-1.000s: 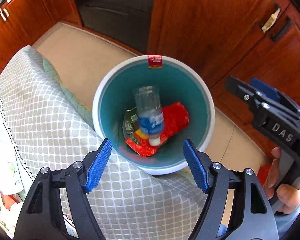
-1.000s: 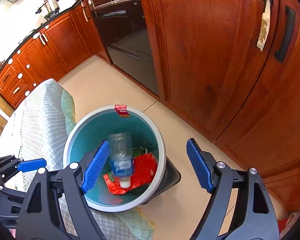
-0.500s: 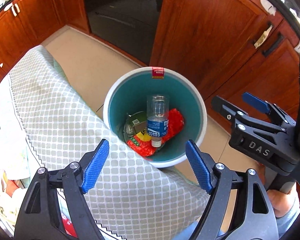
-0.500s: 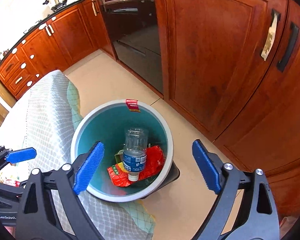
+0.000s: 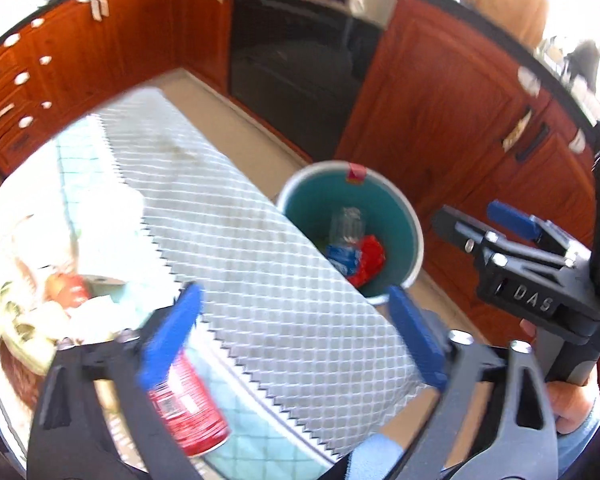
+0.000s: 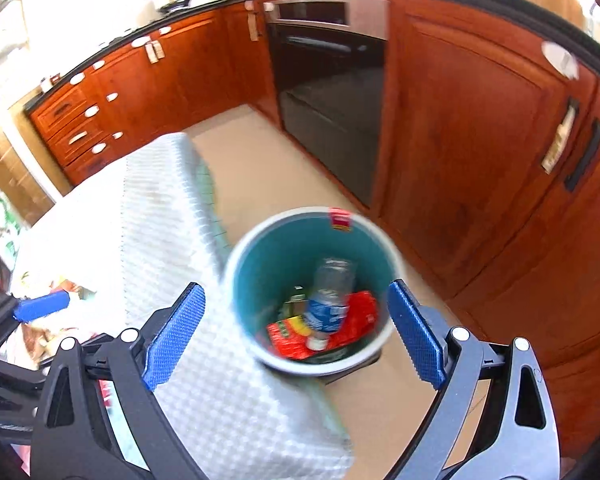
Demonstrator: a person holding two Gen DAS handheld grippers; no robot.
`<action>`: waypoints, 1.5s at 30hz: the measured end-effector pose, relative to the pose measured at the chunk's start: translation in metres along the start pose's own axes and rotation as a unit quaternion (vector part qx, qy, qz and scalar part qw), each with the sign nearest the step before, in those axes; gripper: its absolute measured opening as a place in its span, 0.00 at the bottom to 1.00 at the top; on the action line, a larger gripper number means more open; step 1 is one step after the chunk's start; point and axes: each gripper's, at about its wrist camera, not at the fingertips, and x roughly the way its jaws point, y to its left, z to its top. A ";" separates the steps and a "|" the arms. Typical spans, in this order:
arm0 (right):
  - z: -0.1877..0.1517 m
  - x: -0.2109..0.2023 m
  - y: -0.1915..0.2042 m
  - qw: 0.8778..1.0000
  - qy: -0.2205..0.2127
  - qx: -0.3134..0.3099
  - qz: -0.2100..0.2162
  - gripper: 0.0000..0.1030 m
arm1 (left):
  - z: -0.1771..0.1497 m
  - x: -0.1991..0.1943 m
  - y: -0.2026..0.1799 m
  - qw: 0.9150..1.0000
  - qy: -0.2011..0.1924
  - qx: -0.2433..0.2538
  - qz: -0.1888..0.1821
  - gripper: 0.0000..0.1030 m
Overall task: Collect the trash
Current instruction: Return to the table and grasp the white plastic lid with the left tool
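A grey diamond-quilted table cover (image 5: 259, 264) fills the near left; beyond its right edge, a teal white-rimmed round bin (image 6: 259, 280) sits on beige tile floor (image 6: 267, 160) before red-brown wooden cabinets (image 6: 460, 140). Left gripper (image 5: 295, 332) just opened, jaws empty; right gripper (image 6: 295, 332) spread, empty.

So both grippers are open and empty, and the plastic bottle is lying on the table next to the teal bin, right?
Not quite. The plastic bottle is inside the teal bin, lying on red wrappers, as the right wrist view shows. The rest holds: the left gripper and right gripper are both open and empty.
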 end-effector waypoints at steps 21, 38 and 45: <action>-0.066 -0.033 0.181 0.982 0.045 -0.160 0.085 0.90 | -0.158 -0.116 0.171 0.990 -0.023 -0.098 0.101 0.96; -0.105 -0.030 0.224 0.971 0.082 -0.204 0.095 0.90 | -0.253 -0.102 0.199 0.983 0.033 -0.159 0.091 0.91; -0.105 -0.023 0.214 0.974 0.090 -0.188 0.092 0.90 | -0.252 -0.089 0.181 0.985 0.045 -0.133 0.095 0.70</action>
